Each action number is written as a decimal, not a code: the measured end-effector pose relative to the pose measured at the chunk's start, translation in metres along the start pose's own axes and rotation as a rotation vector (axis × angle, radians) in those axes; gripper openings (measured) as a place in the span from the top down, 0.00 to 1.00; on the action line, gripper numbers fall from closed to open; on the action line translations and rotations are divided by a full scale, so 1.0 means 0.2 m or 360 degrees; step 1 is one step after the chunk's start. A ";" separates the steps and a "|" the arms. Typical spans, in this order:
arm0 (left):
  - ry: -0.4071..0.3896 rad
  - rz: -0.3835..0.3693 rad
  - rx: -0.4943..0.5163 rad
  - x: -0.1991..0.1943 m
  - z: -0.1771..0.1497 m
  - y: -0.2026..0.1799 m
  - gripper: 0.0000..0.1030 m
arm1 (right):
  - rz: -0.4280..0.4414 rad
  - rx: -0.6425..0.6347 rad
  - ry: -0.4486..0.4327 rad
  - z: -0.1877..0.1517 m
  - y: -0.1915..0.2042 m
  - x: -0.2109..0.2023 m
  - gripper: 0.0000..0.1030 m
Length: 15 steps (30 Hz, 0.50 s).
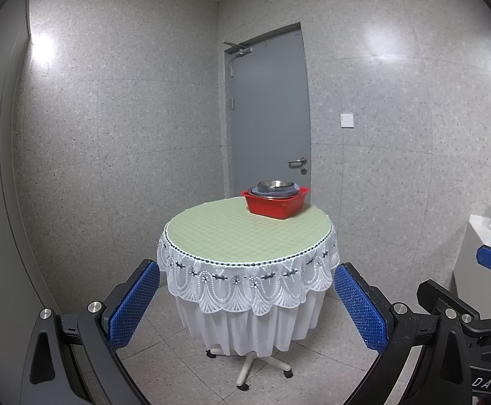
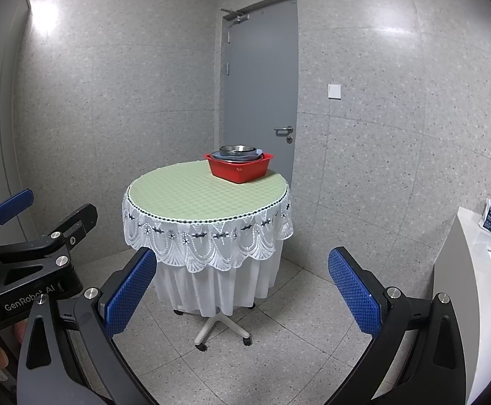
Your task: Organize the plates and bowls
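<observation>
One round table (image 2: 191, 189), green top, white lace skirt, wheeled base partly hidden. On its far edge, nearest the grey door (image 2: 262, 77): one red tub (image 2: 240, 168). Inside the tub: one steel bowl (image 2: 238, 149) on top of blue-grey plates (image 2: 257, 154); their number cannot be made out, the tub wall hides them. Two grippers, both well short of the table: left gripper (image 1: 247, 303), fingers spread wide, holding nothing; right gripper (image 2: 242, 290), likewise wide apart and empty.
</observation>
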<state>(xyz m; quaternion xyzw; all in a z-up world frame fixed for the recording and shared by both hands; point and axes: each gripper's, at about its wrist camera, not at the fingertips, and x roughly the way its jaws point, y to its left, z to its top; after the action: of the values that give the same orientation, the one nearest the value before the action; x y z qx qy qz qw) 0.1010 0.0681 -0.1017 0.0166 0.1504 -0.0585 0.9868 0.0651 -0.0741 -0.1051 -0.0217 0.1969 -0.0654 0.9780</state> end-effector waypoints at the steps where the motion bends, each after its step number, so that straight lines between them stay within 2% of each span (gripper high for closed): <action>1: 0.0002 0.0000 0.0001 0.00 0.00 0.00 0.01 | 0.0001 0.0000 -0.0001 0.00 0.00 0.00 0.00; 15: 0.0001 0.0000 0.0001 0.00 -0.01 -0.02 0.01 | -0.0002 0.0000 0.0005 -0.01 -0.02 0.00 0.00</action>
<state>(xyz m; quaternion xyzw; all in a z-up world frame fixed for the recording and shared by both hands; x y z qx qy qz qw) 0.0998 0.0644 -0.1029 0.0169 0.1506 -0.0584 0.9867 0.0650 -0.0778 -0.1066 -0.0216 0.1985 -0.0660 0.9776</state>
